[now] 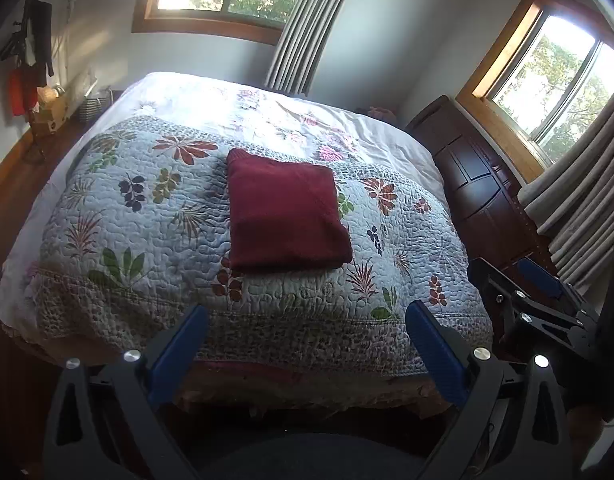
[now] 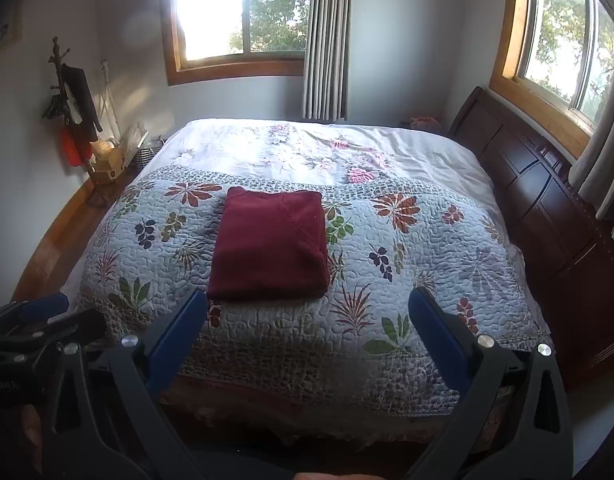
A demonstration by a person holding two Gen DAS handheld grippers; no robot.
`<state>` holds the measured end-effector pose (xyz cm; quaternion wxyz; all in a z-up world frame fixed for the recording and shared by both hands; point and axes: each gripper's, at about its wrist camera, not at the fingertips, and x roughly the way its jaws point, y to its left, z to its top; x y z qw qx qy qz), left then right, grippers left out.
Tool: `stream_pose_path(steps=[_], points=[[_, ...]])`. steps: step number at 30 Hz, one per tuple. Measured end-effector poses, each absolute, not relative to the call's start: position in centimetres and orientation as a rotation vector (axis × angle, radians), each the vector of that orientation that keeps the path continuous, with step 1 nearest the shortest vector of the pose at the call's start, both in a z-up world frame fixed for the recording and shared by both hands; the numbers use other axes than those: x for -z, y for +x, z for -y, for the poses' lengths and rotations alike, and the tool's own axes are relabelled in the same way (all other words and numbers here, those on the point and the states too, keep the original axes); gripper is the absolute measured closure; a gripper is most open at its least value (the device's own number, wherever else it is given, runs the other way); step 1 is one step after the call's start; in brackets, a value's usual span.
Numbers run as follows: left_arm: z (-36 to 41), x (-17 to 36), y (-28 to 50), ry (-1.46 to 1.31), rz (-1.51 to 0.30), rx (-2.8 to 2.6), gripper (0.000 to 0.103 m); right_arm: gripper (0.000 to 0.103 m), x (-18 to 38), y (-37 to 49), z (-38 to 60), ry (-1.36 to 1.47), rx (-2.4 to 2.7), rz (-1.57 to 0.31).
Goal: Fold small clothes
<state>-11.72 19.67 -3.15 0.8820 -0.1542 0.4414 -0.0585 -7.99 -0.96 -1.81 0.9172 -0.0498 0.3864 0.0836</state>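
A bedroom in a home. A bed (image 2: 447, 248) under a floral quilt (image 2: 267, 340) fills the room, its dark wooden headboard (image 2: 547, 200) along the right edge. Two wood-framed windows (image 2: 243, 12) with grey curtains (image 2: 327, 40) show trees outside. By the bed's far left corner stands what looks like a coat rack (image 2: 73, 92).

Folded garment (image 1: 285, 216) on quilt (image 1: 147, 240), probably mid-bed

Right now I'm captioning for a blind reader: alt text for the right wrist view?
A folded red garment lies on a floral quilt covering a bed; the open right gripper hovers at the near edge, holding nothing.
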Motion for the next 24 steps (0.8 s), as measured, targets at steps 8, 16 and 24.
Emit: stream_pose_path(steps=[8,16,24], points=[[-19.47,3.04,-11.69,-0.319,-0.918,0.120,0.004,0.003,2.16,-7.70,1.05,-0.093,-0.181,-0.806],[-19.71,2.87,-11.20,-0.318,-0.918,0.117,0.004,0.003,2.19,-7.50,1.00,-0.090,-0.186,-0.806],[-19.72,2.77,-11.05,-0.316,-0.915,0.116,0.004,0.003,2.18,-7.09,0.96,-0.085,-0.189,-0.809]])
